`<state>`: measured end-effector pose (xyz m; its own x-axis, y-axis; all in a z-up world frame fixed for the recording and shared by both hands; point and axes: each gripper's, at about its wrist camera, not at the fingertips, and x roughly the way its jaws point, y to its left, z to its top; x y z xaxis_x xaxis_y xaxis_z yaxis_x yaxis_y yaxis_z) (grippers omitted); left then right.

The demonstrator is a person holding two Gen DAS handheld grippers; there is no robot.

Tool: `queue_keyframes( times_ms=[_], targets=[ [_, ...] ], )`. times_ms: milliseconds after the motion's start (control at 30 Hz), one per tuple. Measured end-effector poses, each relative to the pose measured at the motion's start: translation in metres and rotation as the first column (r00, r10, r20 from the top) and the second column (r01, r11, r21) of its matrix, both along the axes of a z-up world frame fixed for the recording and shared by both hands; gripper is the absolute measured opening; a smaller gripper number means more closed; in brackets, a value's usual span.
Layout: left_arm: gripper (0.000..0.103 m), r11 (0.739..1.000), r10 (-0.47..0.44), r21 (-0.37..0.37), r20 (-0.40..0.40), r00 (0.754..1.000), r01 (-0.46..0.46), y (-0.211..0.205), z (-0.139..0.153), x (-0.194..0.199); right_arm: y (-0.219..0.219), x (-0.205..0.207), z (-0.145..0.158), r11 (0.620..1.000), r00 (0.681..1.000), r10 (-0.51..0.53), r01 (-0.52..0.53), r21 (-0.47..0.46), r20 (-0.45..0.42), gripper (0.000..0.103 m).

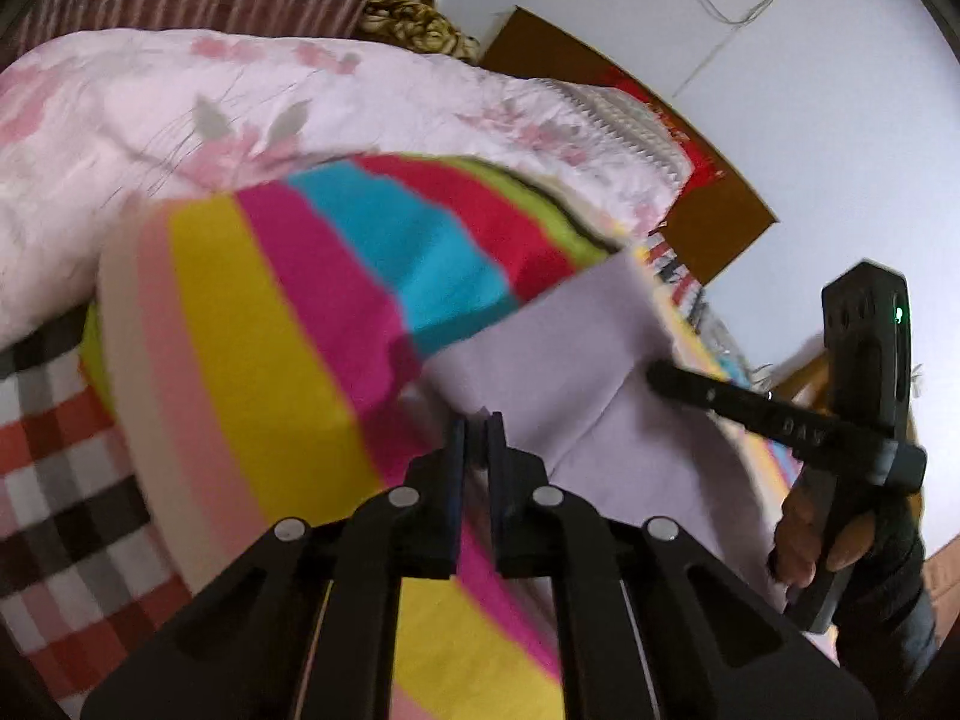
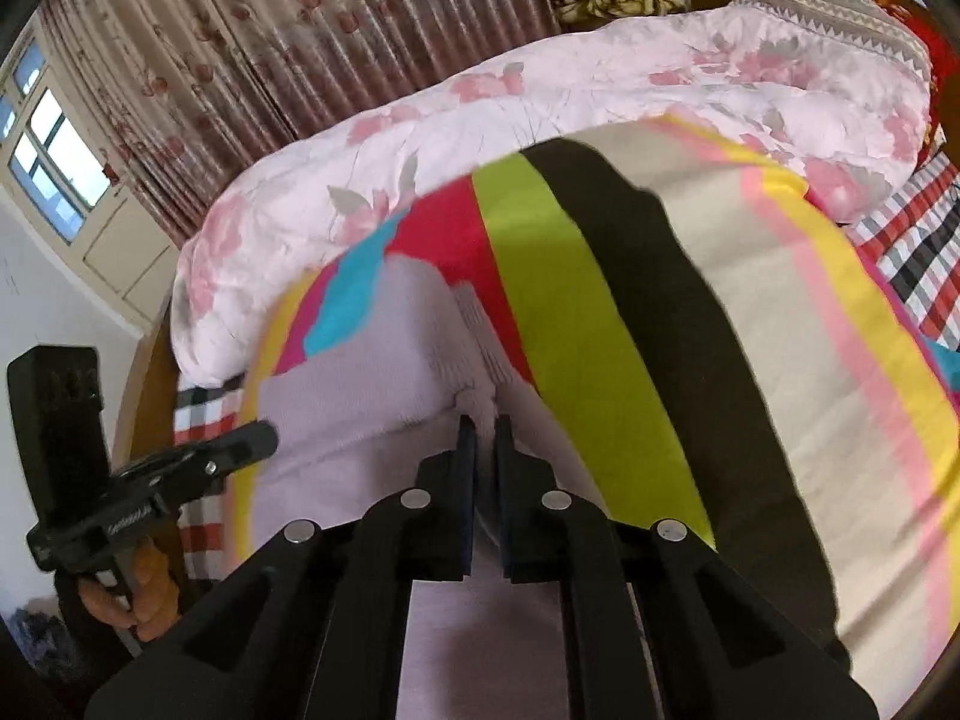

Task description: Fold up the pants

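Observation:
Lilac pants [image 1: 576, 372] lie partly folded on a bright striped blanket [image 1: 270, 330] on a bed. My left gripper [image 1: 478, 423] is shut, with the near edge of the lilac cloth pinched between its pads. In the right wrist view the pants [image 2: 360, 372] show a ribbed band near the fingertips. My right gripper [image 2: 485, 423] is shut on the cloth just below that band. Each gripper also shows in the other's view: the right gripper [image 1: 657, 373] with its tip on the pants' far side, and the left gripper [image 2: 267, 437] at the pants' left edge.
A pink floral quilt [image 1: 180, 120] is bunched along the far side of the blanket. A checked sheet [image 1: 48, 450] shows beyond the blanket's edge. A wooden headboard [image 1: 720, 222] and white wall stand behind. Curtains [image 2: 240, 30] and a window [image 2: 48, 150] are at the left.

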<state>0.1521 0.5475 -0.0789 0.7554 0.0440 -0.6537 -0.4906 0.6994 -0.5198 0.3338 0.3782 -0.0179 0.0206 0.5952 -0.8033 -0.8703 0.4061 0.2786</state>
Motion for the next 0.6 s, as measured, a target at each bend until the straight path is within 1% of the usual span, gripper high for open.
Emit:
queue_keyframes(
  times_ms=[33, 67, 100, 133, 167, 233, 267, 300, 333, 367, 400, 433, 467, 500, 567, 600],
  targets=[
    [0.007, 1.0, 0.008, -0.009, 0.014, 1.0, -0.008, -0.003, -0.002, -0.005, -0.001, -0.001, -0.001, 1.0, 1.0, 0.001, -0.001, 0.005, 0.006, 0.008],
    [0.007, 0.999, 0.027, -0.033, 0.05, 0.998, -0.025, -0.007, -0.002, -0.013, -0.001, -0.001, 0.0, 1.0, 1.0, -0.001, 0.001, 0.011, 0.006, 0.008],
    [0.009, 0.998, 0.039, -0.048, 0.077, 0.996, -0.035, -0.01, -0.001, -0.018, -0.001, 0.0, 0.002, 1.0, 1.0, -0.004, 0.004, 0.012, 0.01, 0.008],
    [0.015, 0.997, 0.054, -0.052, 0.098, 0.994, -0.049, -0.013, 0.001, -0.023, -0.001, 0.0, 0.003, 1.0, 1.0, -0.002, 0.002, 0.009, 0.024, 0.008],
    [0.017, 0.996, 0.079, -0.042, 0.118, 0.99, -0.075, -0.016, 0.005, -0.028, 0.0, -0.001, 0.002, 1.0, 0.999, 0.0, 0.0, 0.003, 0.035, 0.008],
    [0.026, 0.993, 0.118, 0.001, 0.118, 0.986, -0.119, -0.024, 0.012, -0.032, 0.001, -0.001, 0.002, 1.0, 0.999, -0.009, 0.009, 0.0, 0.042, 0.008],
    [0.03, 0.993, 0.108, 0.036, 0.122, 0.987, -0.114, -0.029, 0.018, -0.03, 0.001, -0.001, 0.002, 1.0, 0.999, -0.014, 0.014, 0.001, 0.042, 0.01],
    [0.036, 0.994, 0.085, 0.055, 0.133, 0.988, -0.093, -0.034, 0.023, -0.026, 0.0, 0.0, 0.003, 1.0, 0.999, -0.022, 0.022, 0.011, 0.036, 0.013],
    [0.044, 0.995, 0.066, 0.065, 0.141, 0.988, -0.076, -0.04, 0.028, -0.023, -0.002, 0.002, 0.004, 0.999, 0.999, -0.028, 0.027, 0.019, 0.031, 0.026],
    [0.049, 0.996, 0.038, 0.079, 0.147, 0.988, -0.05, -0.044, 0.033, -0.016, -0.006, 0.003, 0.008, 0.998, 0.998, -0.046, 0.045, 0.033, 0.035, 0.036],
    [0.058, 0.995, 0.011, 0.097, 0.15, 0.989, -0.026, -0.049, 0.038, -0.009, -0.01, 0.004, 0.012, 0.997, 0.997, -0.057, 0.055, 0.057, 0.043, 0.037],
    [0.061, 0.994, -0.004, 0.109, 0.154, 0.988, -0.013, -0.052, 0.04, -0.004, -0.014, 0.006, 0.017, 0.994, 0.997, -0.061, 0.057, 0.091, 0.046, 0.037],
    [0.062, 0.992, -0.022, 0.126, 0.156, 0.988, 0.002, -0.055, 0.04, 0.002, -0.018, 0.006, 0.024, 0.99, 0.997, -0.058, 0.052, 0.134, 0.041, 0.037],
    [0.063, 0.992, -0.028, 0.126, 0.147, 0.989, 0.009, -0.057, 0.039, 0.009, -0.018, 0.007, 0.028, 0.988, 0.998, -0.054, 0.048, 0.149, 0.036, 0.037],
    [0.064, 0.996, -0.032, 0.083, 0.124, 0.992, 0.022, -0.058, 0.027, 0.019, -0.012, 0.004, 0.032, 0.987, 0.999, -0.029, 0.025, 0.16, 0.028, 0.037],
    [0.064, 0.998, -0.019, 0.064, 0.109, 0.994, 0.012, -0.059, 0.018, 0.021, -0.007, 0.003, 0.03, 0.987, 1.0, -0.008, 0.006, 0.158, 0.012, 0.037]
  ],
)
